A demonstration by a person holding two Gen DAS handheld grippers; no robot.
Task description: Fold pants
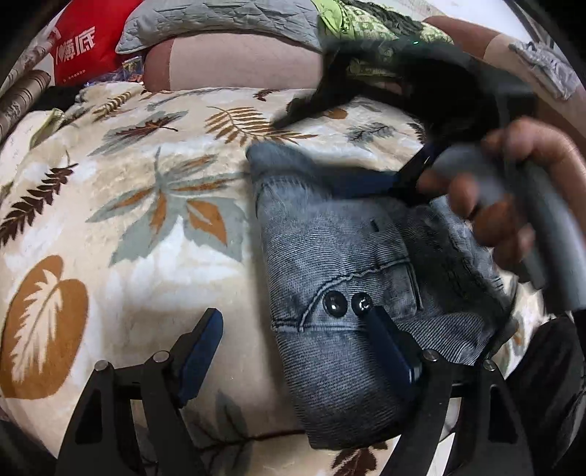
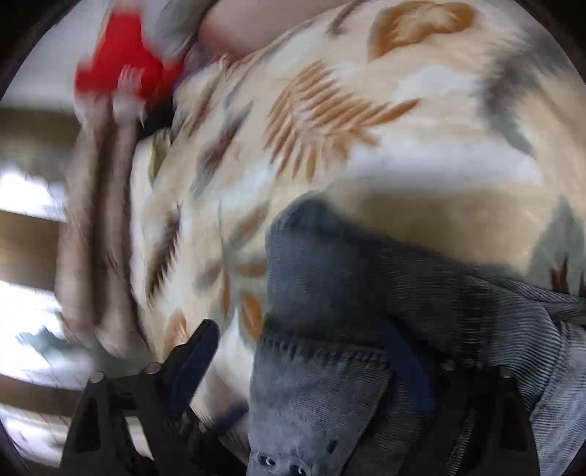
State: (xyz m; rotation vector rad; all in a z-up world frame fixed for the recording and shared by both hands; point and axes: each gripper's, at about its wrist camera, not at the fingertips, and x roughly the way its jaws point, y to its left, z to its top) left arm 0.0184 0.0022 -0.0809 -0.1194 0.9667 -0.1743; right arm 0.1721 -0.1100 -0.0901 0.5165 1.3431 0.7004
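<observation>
Nearest your left hand, the left gripper (image 1: 295, 320) stands wide with nothing pinched: its left finger hangs over the bare leaf-print blanket (image 1: 121, 234), and its right finger lies over the folded jeans (image 1: 340, 278), its tip just beside the two dark snap buttons (image 1: 346, 304) near the pocket seam.

The jeans sit folded into a compact bundle on the blanket, toward the right of the left wrist view, with a folded edge facing away from you.

In the right wrist view, your right gripper (image 2: 300, 348) is also spread wide. Its left finger is over the blanket and its right finger is over the denim; the picture is blurred, so you cannot tell whether that finger touches the cloth. Nothing is clamped between the fingers.

Farther out in the left wrist view, your right hand (image 1: 512, 197) grips the grey handle of that tool above the far right part of the bundle.

Beyond the blanket lie a pinkish cushion (image 1: 238, 62), a grey quilted cover (image 1: 219, 18), a red bag (image 1: 88, 40) with white lettering, and green patterned cloth (image 1: 366, 29).
</observation>
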